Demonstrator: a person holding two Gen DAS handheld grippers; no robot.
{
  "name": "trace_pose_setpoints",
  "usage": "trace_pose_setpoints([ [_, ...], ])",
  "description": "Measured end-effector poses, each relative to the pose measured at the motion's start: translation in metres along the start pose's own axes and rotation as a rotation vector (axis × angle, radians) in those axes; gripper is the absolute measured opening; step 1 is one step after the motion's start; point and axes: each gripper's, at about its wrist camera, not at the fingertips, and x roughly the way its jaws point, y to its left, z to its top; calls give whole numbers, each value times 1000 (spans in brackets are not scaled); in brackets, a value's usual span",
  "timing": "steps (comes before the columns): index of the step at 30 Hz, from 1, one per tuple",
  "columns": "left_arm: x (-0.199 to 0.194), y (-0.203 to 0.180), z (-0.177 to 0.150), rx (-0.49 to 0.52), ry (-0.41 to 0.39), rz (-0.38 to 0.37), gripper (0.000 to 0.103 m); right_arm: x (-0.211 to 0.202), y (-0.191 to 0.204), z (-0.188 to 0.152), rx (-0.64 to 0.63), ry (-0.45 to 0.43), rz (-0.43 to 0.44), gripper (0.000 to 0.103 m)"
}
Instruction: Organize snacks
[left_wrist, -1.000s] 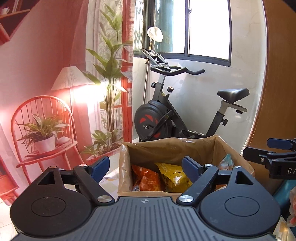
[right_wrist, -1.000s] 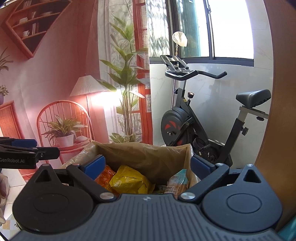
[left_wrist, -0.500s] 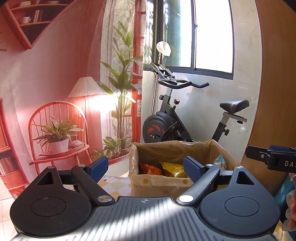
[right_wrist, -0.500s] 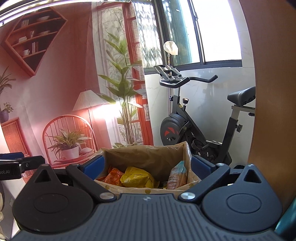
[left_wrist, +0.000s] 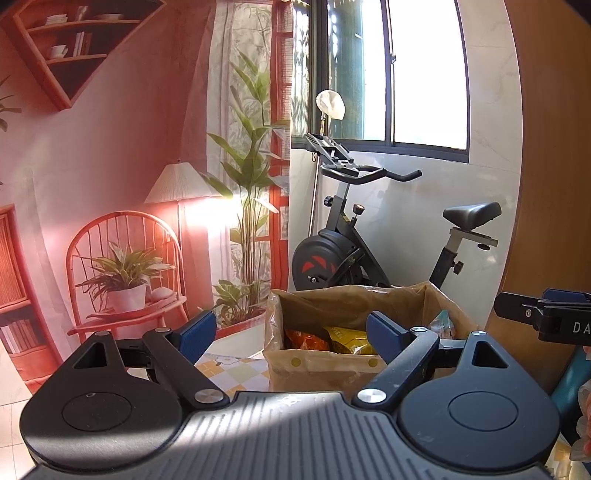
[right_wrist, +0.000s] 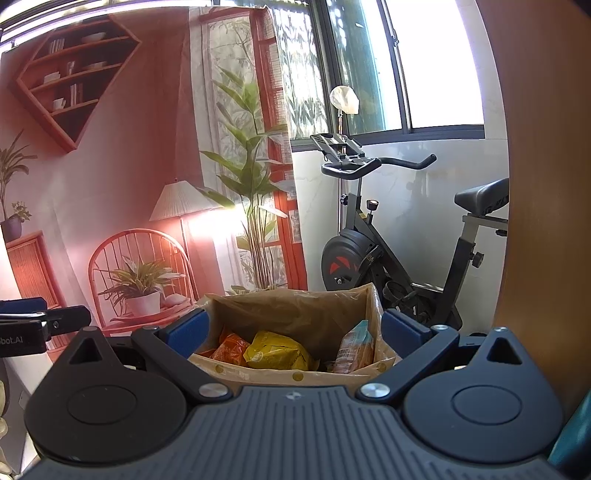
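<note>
A brown paper bag (left_wrist: 317, 373) stands open on the table ahead; it also shows in the right wrist view (right_wrist: 295, 314). Inside lie an orange snack pack (right_wrist: 231, 349), a yellow snack pack (right_wrist: 279, 354) and an upright pale blue and orange pack (right_wrist: 356, 345). My left gripper (left_wrist: 290, 334) is open and empty, in front of the bag. My right gripper (right_wrist: 293, 330) is open and empty, in front of the bag's mouth. Each gripper's finger shows at the edge of the other's view.
A checked tablecloth (left_wrist: 236, 367) covers the table left of the bag. An exercise bike (right_wrist: 388, 258) stands behind the bag by the window. A printed backdrop (left_wrist: 110, 221) hangs at the left. A wooden panel (right_wrist: 546, 184) is at the right.
Both grippers have pulled back and up from the bag, which looks smaller and farther. Both stay open and empty.
</note>
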Motion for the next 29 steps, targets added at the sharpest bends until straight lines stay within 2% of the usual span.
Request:
trace_pose_setpoints([
  [29,-2,2,-3,-31,12,-3,91,-2,-5,0,-7,6,9,101],
])
